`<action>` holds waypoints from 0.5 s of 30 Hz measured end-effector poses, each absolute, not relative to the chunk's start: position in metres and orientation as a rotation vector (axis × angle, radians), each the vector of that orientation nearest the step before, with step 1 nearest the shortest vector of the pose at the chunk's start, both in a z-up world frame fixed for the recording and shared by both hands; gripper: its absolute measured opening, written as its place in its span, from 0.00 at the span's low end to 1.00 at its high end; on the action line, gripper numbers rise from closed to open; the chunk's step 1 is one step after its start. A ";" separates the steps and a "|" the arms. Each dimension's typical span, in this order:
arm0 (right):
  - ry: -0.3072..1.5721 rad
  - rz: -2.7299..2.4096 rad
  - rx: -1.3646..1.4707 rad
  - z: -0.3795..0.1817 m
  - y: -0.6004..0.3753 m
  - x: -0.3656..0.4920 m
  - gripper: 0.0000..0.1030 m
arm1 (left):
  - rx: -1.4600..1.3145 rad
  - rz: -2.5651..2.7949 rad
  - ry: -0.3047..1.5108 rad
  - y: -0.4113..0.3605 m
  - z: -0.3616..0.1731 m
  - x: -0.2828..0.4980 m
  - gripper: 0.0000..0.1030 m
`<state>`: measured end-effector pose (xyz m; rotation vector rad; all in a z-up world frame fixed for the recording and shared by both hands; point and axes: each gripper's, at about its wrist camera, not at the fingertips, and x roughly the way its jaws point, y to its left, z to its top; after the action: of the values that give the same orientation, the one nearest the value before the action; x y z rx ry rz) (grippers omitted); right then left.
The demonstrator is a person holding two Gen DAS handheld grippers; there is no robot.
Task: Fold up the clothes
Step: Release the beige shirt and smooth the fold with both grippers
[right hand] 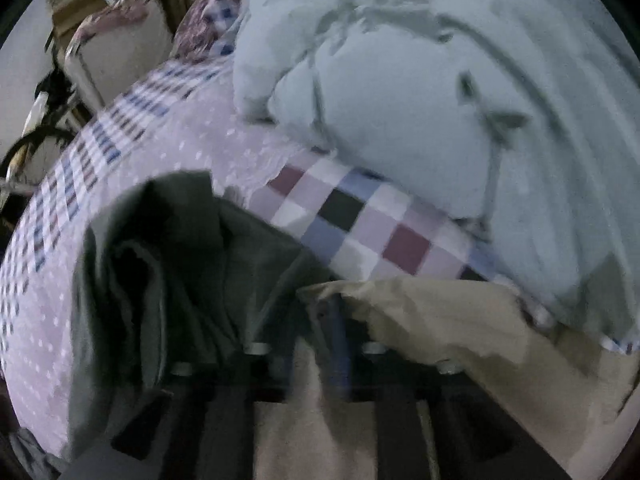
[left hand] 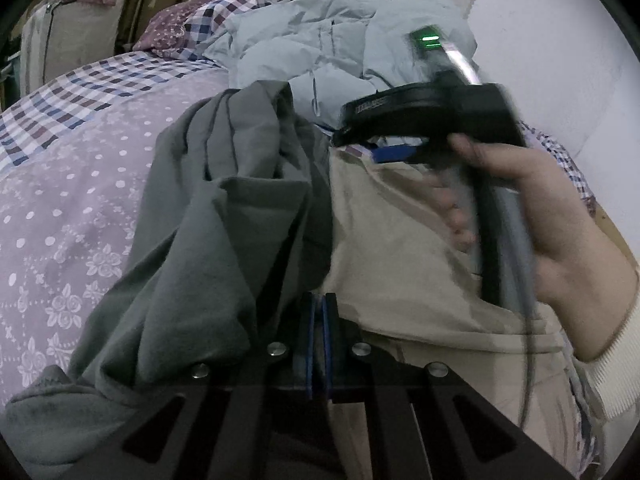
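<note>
**On the bed, two garments side by side, one gripper closed**

Across the patterned bedspread [left hand: 80, 208] a grey garment [left hand: 208, 248] lies to the left of a beige garment [left hand: 400, 264], their edges meeting just ahead of the left gripper [left hand: 319, 312]. Its blue pads are pressed together, and whether cloth is pinched between them I cannot tell. The right gripper [right hand: 320, 344] hangs over the beige garment's far edge; blur hides its jaws. That hand looks nearer the beige piece, which probably runs away from both tools toward the pale blue quilt [right hand: 400, 120]

Home bedroom: bed with floral-and-check quilt [left hand: 72, 200], pale-blue duvet [right hand: 400, 120], stacked pillows [left hand: 68, 36] behind.
</note>
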<state>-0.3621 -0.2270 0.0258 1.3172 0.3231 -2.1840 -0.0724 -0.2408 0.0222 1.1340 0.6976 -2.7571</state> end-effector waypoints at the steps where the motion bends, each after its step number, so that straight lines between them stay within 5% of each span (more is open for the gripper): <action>1: 0.291 -2.199 1.308 0.032 -0.219 -0.360 0.56 | 1.133 -2.764 0.704 -0.240 0.023 -0.072 0.05; 4: 0.169 -2.233 1.240 0.060 -0.184 -0.344 0.61 | 1.109 -2.816 0.721 -0.237 0.029 -0.068 0.26; 9: 0.022 -2.283 1.081 0.112 -0.110 -0.287 0.65 | 1.029 -2.951 0.724 -0.226 0.045 -0.050 0.77; 15: -0.203 -2.391 0.911 0.161 0.015 -0.178 0.78 | 0.930 -3.000 0.771 -0.232 0.063 -0.025 0.86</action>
<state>-0.1780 0.0148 0.1608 0.9109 -0.2032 -2.3911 -0.0251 -0.2325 0.0631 0.9299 0.7713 -3.0004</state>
